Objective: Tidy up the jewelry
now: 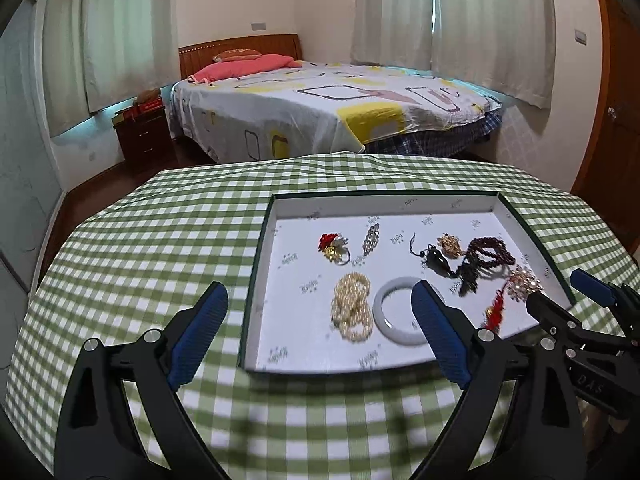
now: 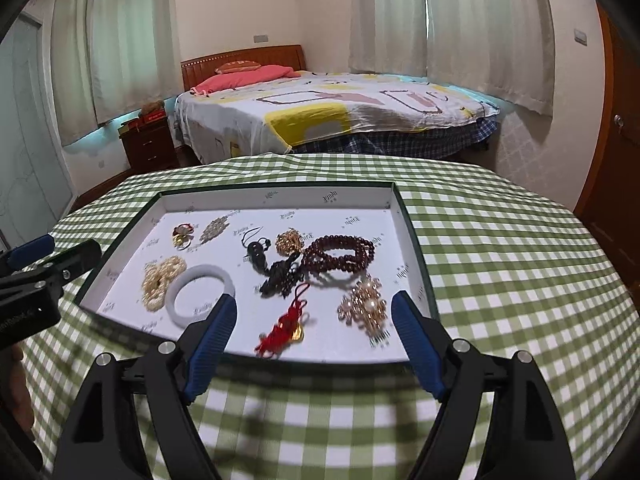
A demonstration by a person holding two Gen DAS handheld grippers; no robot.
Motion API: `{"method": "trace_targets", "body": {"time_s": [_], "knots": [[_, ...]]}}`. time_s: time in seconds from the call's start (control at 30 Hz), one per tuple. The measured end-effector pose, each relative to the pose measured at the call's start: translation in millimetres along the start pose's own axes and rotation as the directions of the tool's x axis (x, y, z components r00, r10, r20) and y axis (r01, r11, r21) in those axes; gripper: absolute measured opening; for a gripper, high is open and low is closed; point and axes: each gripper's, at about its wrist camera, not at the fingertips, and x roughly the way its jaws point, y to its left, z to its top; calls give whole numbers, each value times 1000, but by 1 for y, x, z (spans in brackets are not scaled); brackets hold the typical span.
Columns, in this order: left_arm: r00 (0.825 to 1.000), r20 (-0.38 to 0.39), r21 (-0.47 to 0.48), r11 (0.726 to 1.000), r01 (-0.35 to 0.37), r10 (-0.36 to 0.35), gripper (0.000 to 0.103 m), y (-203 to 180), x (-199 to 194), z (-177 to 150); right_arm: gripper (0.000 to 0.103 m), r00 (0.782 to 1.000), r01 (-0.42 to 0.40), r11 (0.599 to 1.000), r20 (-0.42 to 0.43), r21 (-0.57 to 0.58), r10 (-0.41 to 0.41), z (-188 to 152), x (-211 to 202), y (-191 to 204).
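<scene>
The left gripper (image 1: 318,306) hangs with its jaws spread wide and nothing between them, hovering over the near left edge of the tray (image 1: 404,199); one blue pad (image 1: 434,322) sits in front of the white bangle (image 1: 394,312), the other over the checked tablecloth (image 1: 160,240) just outside the tray's left wall. The right gripper (image 2: 314,314) is likewise spread wide and holds nothing, poised above the tray's near edge, with the red tassel charm (image 2: 286,326) and the gold pearl brooch (image 2: 364,306) lying between its fingers in the right wrist view. All the jewelry rests inside the tray: the white bangle near the front left, the pearl bracelet (image 2: 160,282) touching it on its left, a small red and gold ring (image 1: 334,246) and a silver brooch (image 1: 371,239) toward the back left, a black pendant on a cord (image 2: 256,256) in the middle, a gold filigree piece (image 2: 289,242) behind it, and dark red prayer beads (image 2: 340,256) toward the right, with a dark tassel (image 2: 280,280) trailing from them toward the front. The tray sits on the green and white checked tablecloth. Beyond the table stands a bed (image 2: 340,112) with a patterned cover and a pink pillow (image 2: 240,78), a dark wooden nightstand (image 2: 146,144) at its left, and pale curtains (image 2: 480,20) behind.
</scene>
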Motion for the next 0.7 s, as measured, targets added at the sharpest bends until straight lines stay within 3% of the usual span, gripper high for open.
{"method": "trace_targets", "body": {"time_s": [0.7], "knots": [[993,120,-28,1000,12,-8,97,7,-137,-5,80,988,-23,999,150,-43,29,4,-126,23]]}}
